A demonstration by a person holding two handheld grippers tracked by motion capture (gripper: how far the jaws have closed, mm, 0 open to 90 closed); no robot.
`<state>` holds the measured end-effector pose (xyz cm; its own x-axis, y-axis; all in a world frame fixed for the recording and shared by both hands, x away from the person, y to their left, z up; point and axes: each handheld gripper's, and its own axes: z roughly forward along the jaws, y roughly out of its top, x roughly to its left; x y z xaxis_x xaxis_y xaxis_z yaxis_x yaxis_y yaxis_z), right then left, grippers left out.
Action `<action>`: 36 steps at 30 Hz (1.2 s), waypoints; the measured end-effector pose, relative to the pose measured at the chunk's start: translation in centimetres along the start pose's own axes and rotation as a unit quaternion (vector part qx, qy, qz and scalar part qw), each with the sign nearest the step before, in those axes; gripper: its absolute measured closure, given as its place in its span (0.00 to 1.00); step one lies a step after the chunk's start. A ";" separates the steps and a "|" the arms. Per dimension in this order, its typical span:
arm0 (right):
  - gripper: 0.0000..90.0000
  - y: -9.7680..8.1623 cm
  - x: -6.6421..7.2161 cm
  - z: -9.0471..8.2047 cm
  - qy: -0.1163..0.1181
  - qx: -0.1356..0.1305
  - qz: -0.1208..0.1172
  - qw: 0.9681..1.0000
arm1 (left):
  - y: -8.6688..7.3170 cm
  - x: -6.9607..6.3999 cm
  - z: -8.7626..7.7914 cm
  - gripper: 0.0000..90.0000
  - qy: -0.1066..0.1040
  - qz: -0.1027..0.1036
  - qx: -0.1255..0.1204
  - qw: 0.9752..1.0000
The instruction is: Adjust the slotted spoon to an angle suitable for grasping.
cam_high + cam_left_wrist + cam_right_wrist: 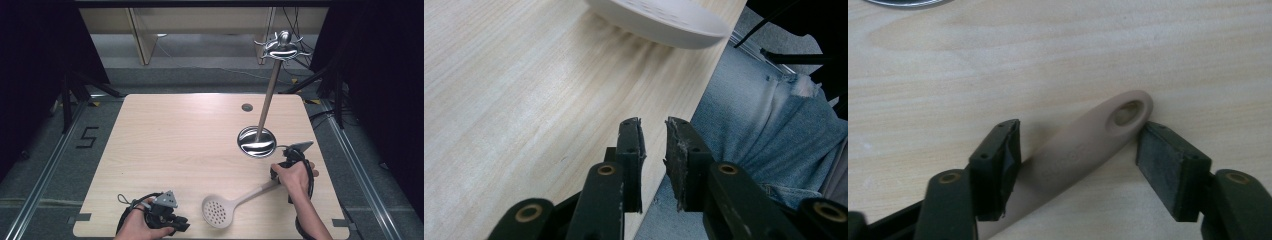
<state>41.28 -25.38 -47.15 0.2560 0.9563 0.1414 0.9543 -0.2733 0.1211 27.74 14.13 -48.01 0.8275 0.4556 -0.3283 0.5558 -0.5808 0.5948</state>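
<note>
Near the desk's (165, 125) front edge lay the beige plastic slotted spoon (227, 206), handle running toward the right tool (1078, 150), whose wide jaws straddled its holed end ungripped; the left tool (654, 145) stood slightly parted, empty.

The tabletop (175, 145) is light wood with fine grain lines. The slotted spoon (220, 210) is beige, with small holes in its bowl. The stand (257, 141) is shiny silver metal. Both hand-held grippers have black jaws.
</note>
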 end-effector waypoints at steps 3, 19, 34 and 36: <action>0.46 0.1 -0.7 0.1 -0.007 -0.015 -0.062 0.998 | 0.0 0.0 0.0 0.84 0.000 0.002 0.001 1.000; 0.71 0.7 0.5 -0.2 0.013 -0.020 -0.095 0.995 | -0.1 0.2 -0.1 0.83 -0.002 0.004 0.001 1.000; 0.76 0.8 0.9 -1.1 0.039 -0.057 -0.140 0.988 | -0.1 0.1 -0.1 0.82 -0.001 0.001 -0.001 1.000; 0.76 0.7 0.9 -1.3 0.048 -0.064 -0.138 0.987 | -0.1 0.2 -0.1 0.82 0.000 0.005 0.001 1.000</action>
<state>41.98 -24.81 -45.66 -0.0319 0.9835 0.1780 0.9564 -0.0216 0.2911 27.85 14.32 -48.07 0.8331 0.4498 -0.3217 0.5472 -0.5864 0.5972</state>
